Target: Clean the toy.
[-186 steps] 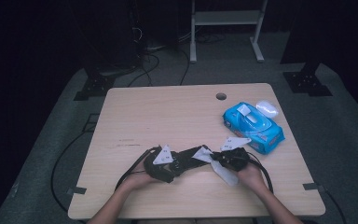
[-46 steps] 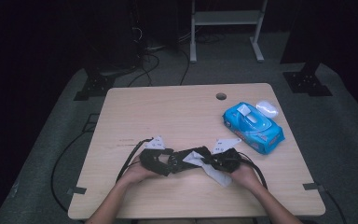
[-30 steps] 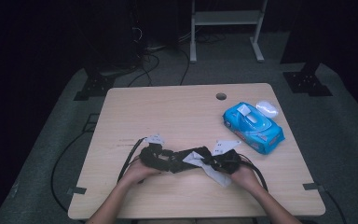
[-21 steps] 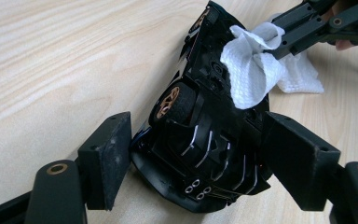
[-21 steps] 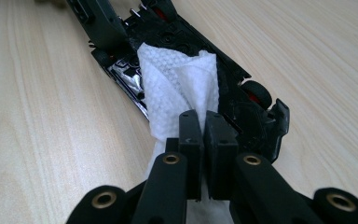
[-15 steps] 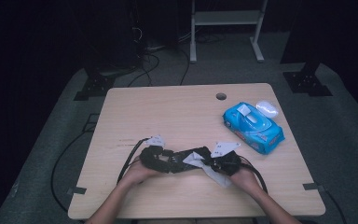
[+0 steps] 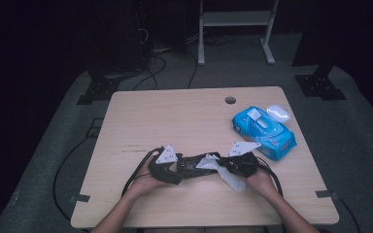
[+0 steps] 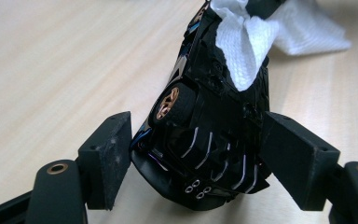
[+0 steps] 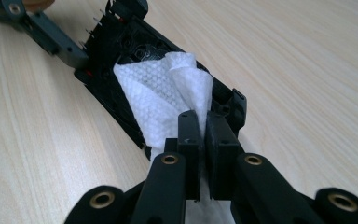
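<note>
Gripping the black toy car [image 8: 205, 140] across its body with our left gripper [image 8: 196, 154], we pinch the white wipe [image 9: 168, 98] tight in our right gripper [image 9: 204, 126], at the car's three o'clock.

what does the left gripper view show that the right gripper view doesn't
Left gripper view alone: a bronze-spoked wheel of the black toy car, and the left gripper clamping the car's end, jaws on either side. Right gripper view alone: the right gripper pinched shut on the white wipe, pressed to the car's underside. Both: car, wipe and wooden table.
</note>
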### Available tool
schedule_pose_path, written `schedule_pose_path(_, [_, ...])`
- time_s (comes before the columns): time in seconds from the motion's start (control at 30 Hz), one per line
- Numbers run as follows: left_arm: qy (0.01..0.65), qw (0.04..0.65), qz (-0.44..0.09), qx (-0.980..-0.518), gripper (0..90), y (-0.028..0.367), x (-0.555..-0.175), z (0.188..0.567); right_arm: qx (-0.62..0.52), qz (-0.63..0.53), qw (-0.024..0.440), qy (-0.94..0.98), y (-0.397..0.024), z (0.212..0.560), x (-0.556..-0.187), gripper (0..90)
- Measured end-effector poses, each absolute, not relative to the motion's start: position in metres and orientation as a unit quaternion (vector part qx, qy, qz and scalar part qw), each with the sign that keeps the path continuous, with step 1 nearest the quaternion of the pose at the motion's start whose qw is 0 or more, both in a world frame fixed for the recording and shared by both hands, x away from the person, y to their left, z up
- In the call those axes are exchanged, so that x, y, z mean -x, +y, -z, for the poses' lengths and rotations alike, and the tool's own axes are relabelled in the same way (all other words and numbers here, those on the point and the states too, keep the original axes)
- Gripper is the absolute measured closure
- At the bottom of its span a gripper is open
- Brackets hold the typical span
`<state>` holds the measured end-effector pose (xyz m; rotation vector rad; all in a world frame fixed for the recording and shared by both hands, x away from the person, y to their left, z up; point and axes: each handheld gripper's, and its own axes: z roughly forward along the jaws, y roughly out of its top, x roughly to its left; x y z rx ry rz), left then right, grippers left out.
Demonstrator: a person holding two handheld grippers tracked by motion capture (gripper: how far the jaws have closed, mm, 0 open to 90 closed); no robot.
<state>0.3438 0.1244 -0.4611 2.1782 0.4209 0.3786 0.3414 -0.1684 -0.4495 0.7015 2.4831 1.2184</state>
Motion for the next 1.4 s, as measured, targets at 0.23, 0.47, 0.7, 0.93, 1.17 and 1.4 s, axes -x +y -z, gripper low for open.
schedule_pose_path(0.23, [0.104,0.413,-0.241,-0.872,26.4,0.118,-0.331,0.463,-0.231,-0.434,0.155,0.857,-0.162,0.439,-0.342,85.0])
schedule_pose_path(0.47, [0.081,0.404,-0.272,-0.870,26.4,0.115,-0.324,0.465,-0.230,-0.461,0.159,0.842,-0.144,0.423,-0.350,85.0])
schedule_pose_path(0.7, [0.085,0.404,-0.274,-0.869,26.7,0.116,-0.321,0.465,-0.246,-0.466,0.134,0.839,-0.132,0.432,-0.362,85.6])
schedule_pose_path(0.93, [0.146,0.436,-0.230,-0.858,34.8,0.121,-0.332,0.464,-0.226,-0.466,0.133,0.845,-0.135,0.431,-0.354,85.7])
schedule_pose_path(1.17, [0.155,0.434,-0.183,-0.869,35.5,0.120,-0.340,0.471,-0.210,-0.472,0.129,0.846,-0.136,0.432,-0.347,85.6])
schedule_pose_path(1.4, [0.161,0.443,-0.175,-0.865,51.1,0.128,-0.341,0.468,-0.222,-0.468,0.138,0.844,-0.131,0.433,-0.355,85.7])
